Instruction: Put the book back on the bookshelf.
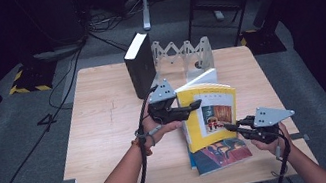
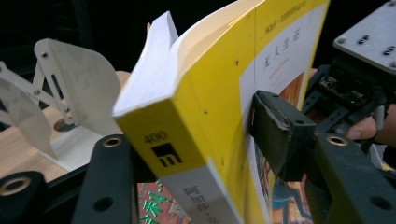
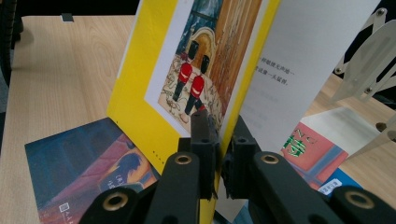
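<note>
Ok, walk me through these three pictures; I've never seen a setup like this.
A person sits at a wooden table with a handheld two-jaw tool in each hand. One picture looks down from above; the other two come from cameras riding on each tool. The left tool has the spine of an upright yellow book between its jaws, one pad against the cover. The right tool is shut on that book's front cover edge. Another book lies flat beneath it. Behind stand a black book and a white folding bookstand.
</note>
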Demonstrator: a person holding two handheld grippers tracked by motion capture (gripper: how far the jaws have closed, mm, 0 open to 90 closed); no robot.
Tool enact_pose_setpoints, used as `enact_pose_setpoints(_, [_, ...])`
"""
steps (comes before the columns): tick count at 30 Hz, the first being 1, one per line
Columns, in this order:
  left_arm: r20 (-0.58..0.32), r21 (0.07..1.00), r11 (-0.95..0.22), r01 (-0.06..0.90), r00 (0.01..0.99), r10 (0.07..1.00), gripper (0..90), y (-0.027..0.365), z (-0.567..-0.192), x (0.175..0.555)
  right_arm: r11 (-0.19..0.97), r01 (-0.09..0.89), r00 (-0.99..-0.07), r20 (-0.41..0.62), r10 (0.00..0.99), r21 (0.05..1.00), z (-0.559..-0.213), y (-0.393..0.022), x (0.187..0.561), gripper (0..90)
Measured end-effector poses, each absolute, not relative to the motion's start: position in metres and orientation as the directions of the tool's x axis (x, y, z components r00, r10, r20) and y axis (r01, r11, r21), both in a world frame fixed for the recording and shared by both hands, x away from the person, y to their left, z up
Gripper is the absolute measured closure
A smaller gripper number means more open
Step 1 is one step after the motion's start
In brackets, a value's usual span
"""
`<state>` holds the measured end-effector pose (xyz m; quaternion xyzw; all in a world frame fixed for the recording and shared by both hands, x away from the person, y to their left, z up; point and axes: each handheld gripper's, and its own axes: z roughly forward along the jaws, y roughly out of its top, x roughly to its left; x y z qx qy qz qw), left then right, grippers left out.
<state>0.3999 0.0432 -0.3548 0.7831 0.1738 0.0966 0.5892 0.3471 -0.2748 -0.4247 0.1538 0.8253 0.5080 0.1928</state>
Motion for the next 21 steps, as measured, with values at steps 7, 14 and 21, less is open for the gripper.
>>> enact_pose_setpoints(7, [0.023, 0.967, -0.244, 0.071, 0.932, 0.362, 68.0, 0.04, -0.351, 0.389, 0.432, 0.075, -0.837, -0.178, 0.517, 0.899, -0.427, -0.281, 0.35, 69.8])
enact_pose_setpoints(14, [0.038, 0.971, -0.237, 0.037, 0.952, 0.305, 71.2, 0.036, -0.349, 0.381, 0.379, 0.111, -0.785, -0.153, 0.601, 0.919, -0.422, -0.294, 0.355, 47.0])
enact_pose_setpoints(21, [0.054, 0.971, -0.237, 0.015, 0.957, 0.284, 72.9, 0.03, -0.35, 0.371, 0.385, 0.096, -0.787, -0.167, 0.593, 0.918, -0.418, -0.284, 0.358, 42.5])
